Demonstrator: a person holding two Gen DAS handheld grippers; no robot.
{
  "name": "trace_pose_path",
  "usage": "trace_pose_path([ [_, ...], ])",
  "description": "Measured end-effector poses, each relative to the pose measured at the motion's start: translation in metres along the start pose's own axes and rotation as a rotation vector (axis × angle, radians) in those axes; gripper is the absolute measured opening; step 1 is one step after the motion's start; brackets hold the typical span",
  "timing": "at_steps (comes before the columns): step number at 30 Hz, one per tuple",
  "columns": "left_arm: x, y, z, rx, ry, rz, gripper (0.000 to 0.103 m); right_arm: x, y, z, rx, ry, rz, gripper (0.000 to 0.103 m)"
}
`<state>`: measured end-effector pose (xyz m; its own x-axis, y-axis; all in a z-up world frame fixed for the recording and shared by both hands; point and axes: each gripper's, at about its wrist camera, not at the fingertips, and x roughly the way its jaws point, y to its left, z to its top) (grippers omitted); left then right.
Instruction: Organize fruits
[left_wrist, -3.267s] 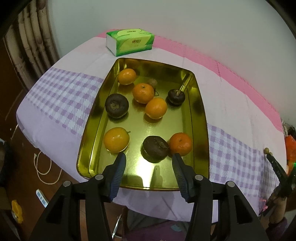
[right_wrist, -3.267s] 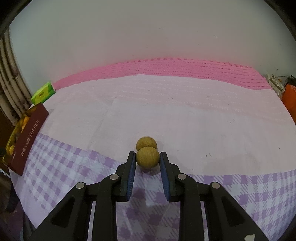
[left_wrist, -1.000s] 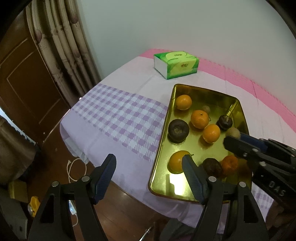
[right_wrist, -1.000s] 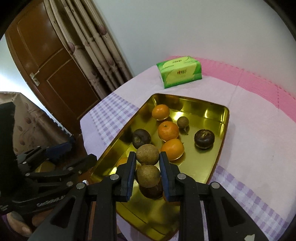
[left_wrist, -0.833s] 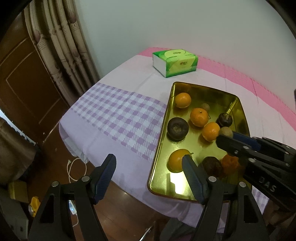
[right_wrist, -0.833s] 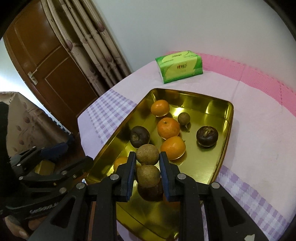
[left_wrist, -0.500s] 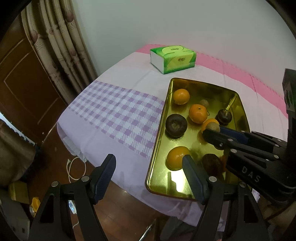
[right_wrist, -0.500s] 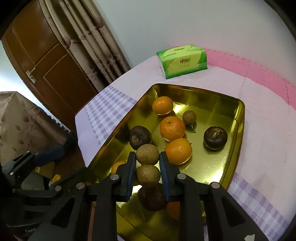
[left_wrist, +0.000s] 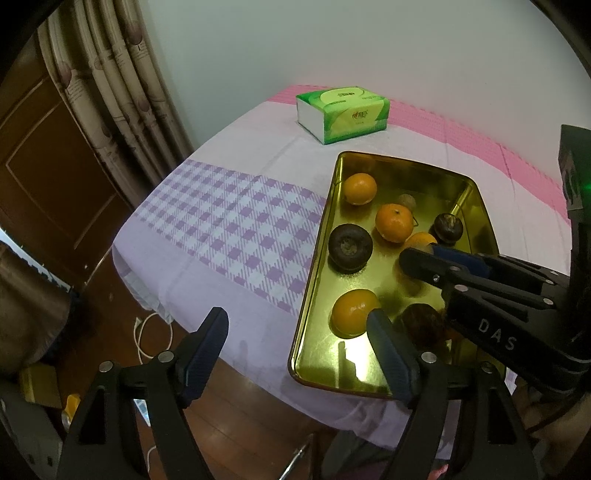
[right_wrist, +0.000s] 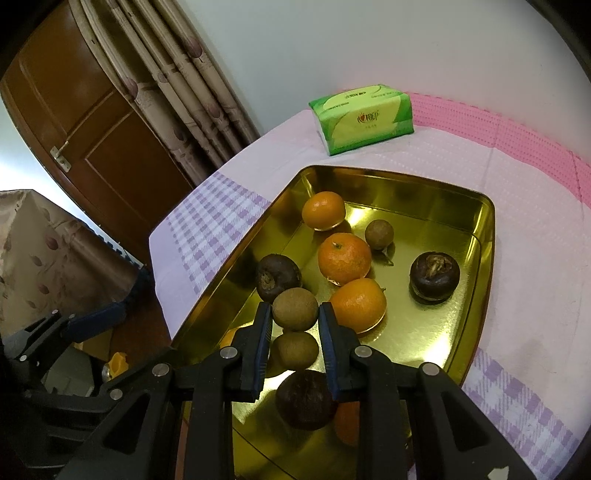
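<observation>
My right gripper (right_wrist: 295, 314) hangs low over the gold tray (right_wrist: 487, 236), shut on two brown longans (right_wrist: 294, 309), one above the other; its jaws are just starting to open. In the tray lie several oranges (right_wrist: 344, 255), dark mangosteens (right_wrist: 435, 274) and one more longan (right_wrist: 379, 234). In the left wrist view the right gripper (left_wrist: 417, 258) reaches in from the right over the tray (left_wrist: 308, 291), and the held longans are hidden. My left gripper (left_wrist: 295, 317) stands open and opening wider at the tray's near left corner, with nothing between its fingers.
A green tissue box (right_wrist: 364, 118) sits behind the tray on the pink and purple-checked tablecloth (left_wrist: 229, 229). Left of the table are curtains (left_wrist: 122, 99), a brown door (right_wrist: 85, 122) and a wooden floor with a white cable (left_wrist: 151, 332).
The right gripper has come further over the tray and a little lower, still carrying the two longans. The left gripper has kept its place with its fingers slightly wider.
</observation>
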<state>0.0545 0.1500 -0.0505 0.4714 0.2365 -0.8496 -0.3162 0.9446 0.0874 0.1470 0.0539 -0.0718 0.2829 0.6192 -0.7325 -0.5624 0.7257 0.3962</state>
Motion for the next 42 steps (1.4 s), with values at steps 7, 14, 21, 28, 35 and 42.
trace_pose_path([
  [7,-0.013,-0.005,0.002,0.035,-0.062,-0.004,0.078,-0.041,0.016,0.002,-0.086,-0.127,-0.079,0.033],
  [14,-0.047,-0.002,0.005,0.023,-0.173,-0.034,0.078,-0.117,0.036,-0.016,-0.170,-0.409,-0.376,0.088],
  [21,-0.104,0.002,0.005,0.009,-0.345,-0.008,0.090,-0.164,0.056,-0.039,-0.198,-0.565,-0.523,0.098],
  [28,-0.156,0.014,0.001,-0.009,-0.503,-0.027,0.100,-0.195,0.060,-0.053,-0.169,-0.614,-0.523,0.101],
  [35,-0.194,0.013,-0.004,0.018,-0.596,-0.059,0.103,-0.210,0.066,-0.062,-0.172,-0.628,-0.520,0.101],
  [42,-0.222,0.015,-0.003,0.005,-0.640,-0.119,0.103,-0.222,0.064,-0.065,-0.148,-0.645,-0.512,0.101],
])
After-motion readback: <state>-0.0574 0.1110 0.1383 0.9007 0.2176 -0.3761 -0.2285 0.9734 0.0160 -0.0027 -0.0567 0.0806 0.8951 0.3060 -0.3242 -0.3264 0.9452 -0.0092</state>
